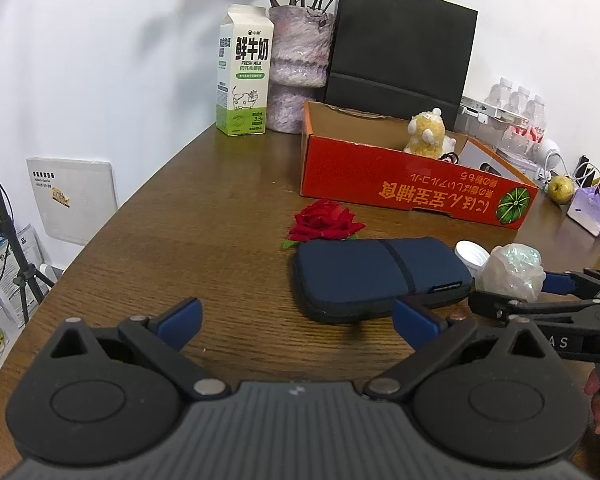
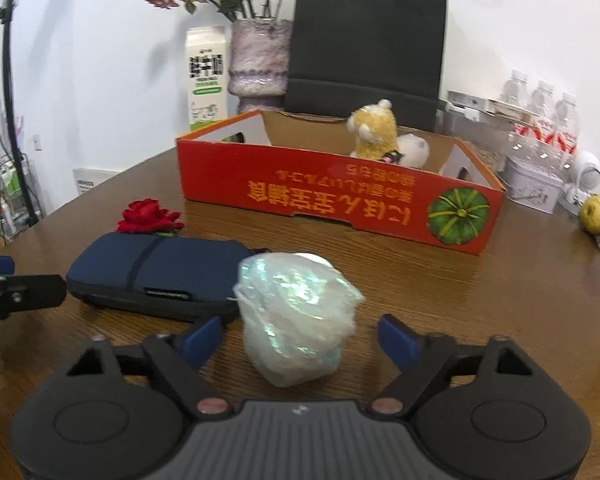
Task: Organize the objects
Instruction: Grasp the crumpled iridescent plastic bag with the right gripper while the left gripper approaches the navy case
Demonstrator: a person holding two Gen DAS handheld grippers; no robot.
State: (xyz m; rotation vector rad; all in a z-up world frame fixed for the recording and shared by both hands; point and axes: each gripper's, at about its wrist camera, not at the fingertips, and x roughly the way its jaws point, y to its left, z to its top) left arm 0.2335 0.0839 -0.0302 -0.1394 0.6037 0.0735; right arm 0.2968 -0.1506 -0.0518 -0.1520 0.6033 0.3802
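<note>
On a brown wooden table (image 1: 180, 216), seen from the left wrist: left gripper (image 1: 298, 322) hovering low with jaws spread wide and nothing between them, just short of a navy zip pouch (image 1: 380, 276). Beyond the pouch, a red fabric rose (image 1: 324, 222) and an open orange cardboard box (image 1: 400, 184) holding a yellow plush toy (image 1: 426, 132). Against the wall, a milk carton (image 1: 244, 72), a purple vase (image 1: 296, 68) and a black paper bag (image 1: 400, 48). At right, the right gripper (image 1: 512, 292) with blue fingers either side of a crumpled iridescent wrapper ball (image 1: 512, 270), a white cap (image 1: 472, 254) just behind it.

From the right wrist: wrapper ball (image 2: 296, 316) sitting between the right gripper's (image 2: 300, 340) fingers (image 2: 202, 338), jaws about half open, a gap visible on each side and no pad pressing. Pouch (image 2: 156, 272) touching the ball's left edge; rose (image 2: 148, 216) behind; box (image 2: 340, 196) and plush toy (image 2: 376, 132) farther back. Left gripper's tip (image 2: 4, 280) at the frame's left edge. A yellow-green apple (image 2: 596, 214) far right, near water bottles (image 2: 540, 120).
</note>
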